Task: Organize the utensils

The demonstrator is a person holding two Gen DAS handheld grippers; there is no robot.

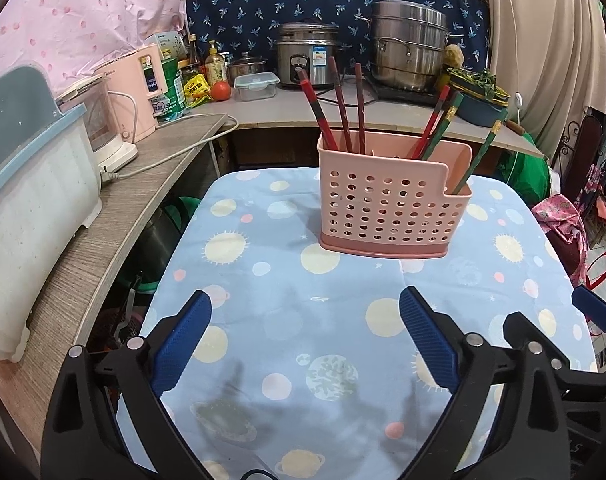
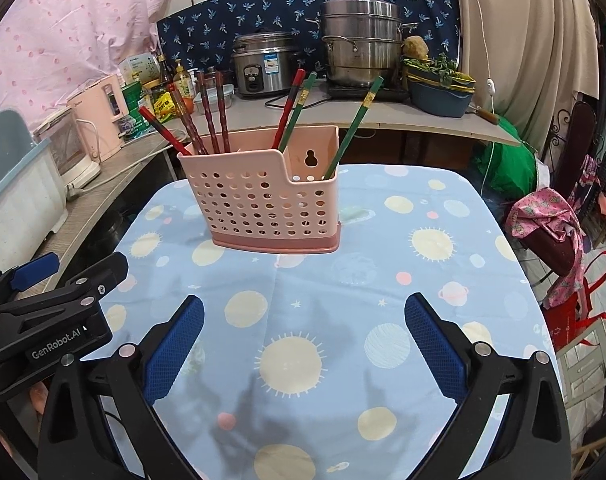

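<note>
Utensil holder: a pink perforated plastic caddy [image 1: 391, 210] stands upright on the bench [image 1: 287, 288], toward its far side, on a blue planet-print cloth [image 2: 383, 280].
Chopsticks: dark red ones [image 1: 345, 110] lean in the caddy's left part, a red one and a green one [image 2: 303, 108] near the middle, and another green one [image 2: 353, 128] in the lower right compartment (all are tilted, none upright).
Left hand-held gripper [image 1: 305, 336]: fingers spread wide apart, holding nothing, low over the near part of the cloth, well apart from the caddy.
Right hand-held gripper [image 2: 303, 340]: fingers likewise apart and empty, just beside the left one.
Background: a rice cooker [image 1: 309, 58] and a stacked steel steamer pot [image 1: 411, 46] on the far counter.
</note>
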